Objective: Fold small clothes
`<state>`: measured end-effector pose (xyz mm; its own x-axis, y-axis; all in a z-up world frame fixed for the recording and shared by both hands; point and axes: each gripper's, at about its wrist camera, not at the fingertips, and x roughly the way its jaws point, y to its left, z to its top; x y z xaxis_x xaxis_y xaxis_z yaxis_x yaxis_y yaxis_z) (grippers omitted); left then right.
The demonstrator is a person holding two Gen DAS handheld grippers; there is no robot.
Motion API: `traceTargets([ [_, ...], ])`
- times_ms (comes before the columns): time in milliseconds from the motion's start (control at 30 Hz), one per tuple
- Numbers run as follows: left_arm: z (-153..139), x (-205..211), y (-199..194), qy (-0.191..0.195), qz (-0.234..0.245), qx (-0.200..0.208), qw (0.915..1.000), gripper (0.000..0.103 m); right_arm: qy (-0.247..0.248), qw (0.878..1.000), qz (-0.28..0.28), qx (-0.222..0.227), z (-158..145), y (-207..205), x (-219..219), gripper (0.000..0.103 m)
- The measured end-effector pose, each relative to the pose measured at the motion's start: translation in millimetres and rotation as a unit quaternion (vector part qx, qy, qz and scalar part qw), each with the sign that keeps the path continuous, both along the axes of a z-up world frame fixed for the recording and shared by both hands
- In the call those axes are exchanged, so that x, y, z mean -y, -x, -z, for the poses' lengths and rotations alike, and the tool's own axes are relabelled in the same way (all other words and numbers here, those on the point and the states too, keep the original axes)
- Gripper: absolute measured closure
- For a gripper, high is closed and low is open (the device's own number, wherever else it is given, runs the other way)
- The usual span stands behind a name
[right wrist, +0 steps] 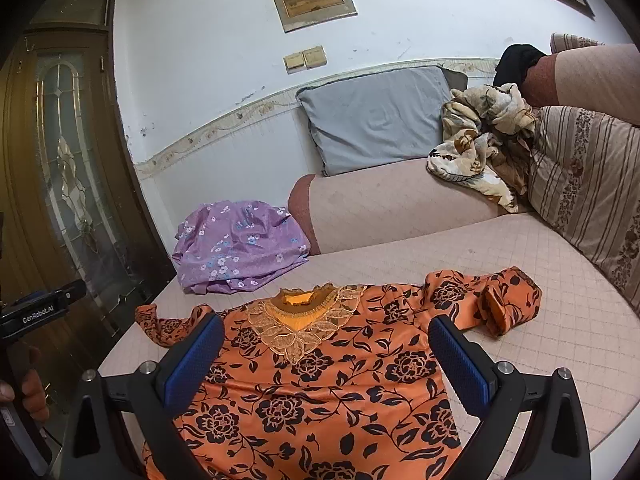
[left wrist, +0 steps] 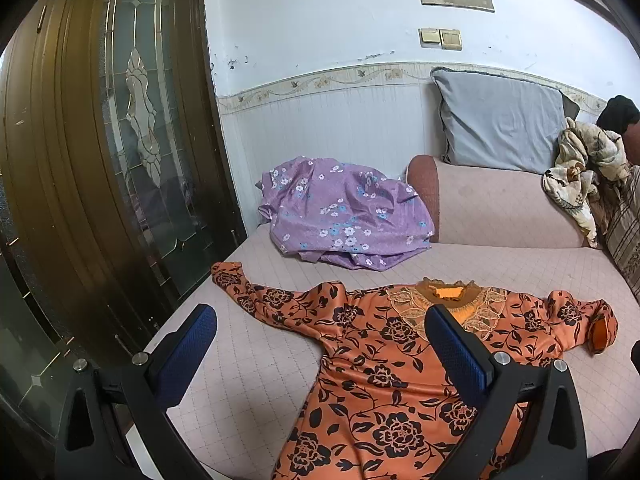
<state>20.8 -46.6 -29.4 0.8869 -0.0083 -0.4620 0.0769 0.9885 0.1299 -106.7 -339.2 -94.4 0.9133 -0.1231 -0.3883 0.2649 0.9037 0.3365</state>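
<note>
An orange top with black flowers [left wrist: 376, 364] lies flat on the pink quilted sofa seat [left wrist: 256, 368], sleeves spread, lace collar toward the wall. It also shows in the right wrist view [right wrist: 332, 392]. Its right sleeve cuff [right wrist: 506, 304] is curled over. My left gripper [left wrist: 320, 356] is open and empty, hovering above the top's left side. My right gripper [right wrist: 326, 358] is open and empty, above the chest below the collar [right wrist: 304, 320]. The left gripper's body shows at the left edge of the right wrist view [right wrist: 36, 314].
A crumpled purple floral garment [left wrist: 344, 216] lies at the back of the seat by the sofa arm [left wrist: 500, 208]. A grey pillow [left wrist: 500, 124], a beige floral cloth [left wrist: 580, 172] and a striped cushion [right wrist: 592, 192] sit to the right. A brown glass door [left wrist: 120, 160] stands left.
</note>
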Motion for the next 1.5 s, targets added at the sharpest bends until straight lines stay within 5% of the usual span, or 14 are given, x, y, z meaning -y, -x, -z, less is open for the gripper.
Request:
traceTargets([
  [600,25,14,-25,-0.009,0.017,-0.020,0.9996,0.000,-0.019,1.000,0.014,-0.019,19,-10,19,0.000],
  [800,99,51,-83,0.006,0.070,-0.105,0.9919,0.000,-0.096,0.993,0.064,-0.033,55,5,86,0.000],
  [900,154,74,-118,0.029,0.088,-0.172,0.9808,0.000,-0.193,0.974,0.112,-0.038,86,25,142,0.000],
  [1000,196,95,-136,0.022,0.091,-0.180,0.9793,0.000,-0.280,0.947,0.152,-0.041,116,38,188,0.002],
  [1067,215,103,-141,0.004,0.097,-0.182,0.9786,0.000,-0.295,0.939,0.168,-0.048,123,33,206,0.003],
  [1267,216,111,-152,-0.015,0.102,-0.168,0.9805,0.000,-0.139,0.964,0.178,-0.138,117,-47,205,0.003],
  [1367,215,107,-159,-0.014,0.106,-0.164,0.9807,0.000,-0.062,0.958,0.191,-0.204,135,-89,205,0.004],
  [1433,216,105,-166,-0.007,0.103,-0.169,0.9802,0.000,-0.005,0.944,0.207,-0.258,156,-116,212,0.009],
  [1467,217,104,-169,-0.003,0.100,-0.173,0.9799,0.000,0.013,0.935,0.215,-0.281,168,-125,218,0.023],
  [1500,218,103,-172,0.001,0.097,-0.177,0.9795,0.000,0.021,0.929,0.219,-0.299,177,-131,225,0.047],
])
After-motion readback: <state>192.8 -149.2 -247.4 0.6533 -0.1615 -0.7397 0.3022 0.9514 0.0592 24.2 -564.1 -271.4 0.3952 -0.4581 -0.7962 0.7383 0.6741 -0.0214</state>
